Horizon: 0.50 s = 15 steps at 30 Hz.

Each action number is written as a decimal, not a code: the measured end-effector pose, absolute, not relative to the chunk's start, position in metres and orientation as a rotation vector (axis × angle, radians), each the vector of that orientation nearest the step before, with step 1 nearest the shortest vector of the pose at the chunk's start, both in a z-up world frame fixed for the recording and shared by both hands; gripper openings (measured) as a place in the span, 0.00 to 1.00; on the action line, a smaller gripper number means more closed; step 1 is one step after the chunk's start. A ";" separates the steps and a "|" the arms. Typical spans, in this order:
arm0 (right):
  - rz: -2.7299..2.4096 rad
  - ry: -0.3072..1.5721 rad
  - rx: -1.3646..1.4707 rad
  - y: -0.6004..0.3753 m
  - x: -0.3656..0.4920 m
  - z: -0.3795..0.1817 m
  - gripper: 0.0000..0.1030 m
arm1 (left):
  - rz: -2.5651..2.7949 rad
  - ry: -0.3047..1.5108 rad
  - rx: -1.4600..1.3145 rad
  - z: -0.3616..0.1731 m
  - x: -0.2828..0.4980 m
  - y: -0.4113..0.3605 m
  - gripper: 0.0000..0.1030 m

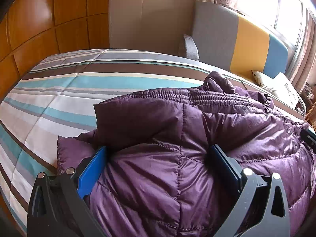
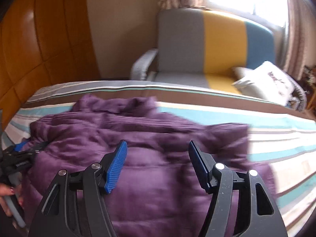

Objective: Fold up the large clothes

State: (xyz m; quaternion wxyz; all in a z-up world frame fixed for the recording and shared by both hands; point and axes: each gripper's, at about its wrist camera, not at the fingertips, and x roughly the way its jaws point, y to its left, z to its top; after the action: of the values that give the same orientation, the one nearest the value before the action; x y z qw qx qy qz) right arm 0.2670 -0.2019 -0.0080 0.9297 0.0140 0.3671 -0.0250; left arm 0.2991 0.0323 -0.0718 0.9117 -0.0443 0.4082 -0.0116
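Note:
A purple quilted puffer jacket (image 1: 197,130) lies bunched on the striped bed (image 1: 59,90). My left gripper (image 1: 158,150) is open wide, its blue pads pressed down into the jacket, with padded fabric bulging between the jaws. In the right wrist view the jacket (image 2: 138,134) is spread across the bed (image 2: 286,138). My right gripper (image 2: 157,146) is open and empty, held just above the jacket's near part. The left gripper (image 2: 21,154) shows at the left edge of that view, on the jacket's left side. The right gripper shows at the right edge of the left wrist view (image 1: 309,138).
A grey, yellow and blue armchair (image 2: 207,45) with white cushions (image 2: 264,81) stands beyond the bed under a bright window. A wooden wardrobe (image 2: 39,45) fills the left side. Bare striped bedding lies left of the jacket in the left wrist view.

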 end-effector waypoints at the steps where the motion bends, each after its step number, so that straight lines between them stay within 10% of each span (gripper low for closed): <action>1: -0.078 0.756 0.026 -0.210 0.266 -0.009 0.62 | -0.022 0.840 -0.088 -0.072 0.299 0.032 0.98; 15: -0.132 0.822 0.134 -0.257 0.271 -0.057 0.74 | 0.029 0.838 -0.098 -0.065 0.284 0.034 0.98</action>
State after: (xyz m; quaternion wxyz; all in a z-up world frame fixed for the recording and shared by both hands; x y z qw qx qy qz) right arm 0.2713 -0.2567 -0.0567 0.9124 0.0651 0.3990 -0.0640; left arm 0.2835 0.0339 -0.0648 0.9123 -0.0474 0.4066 0.0139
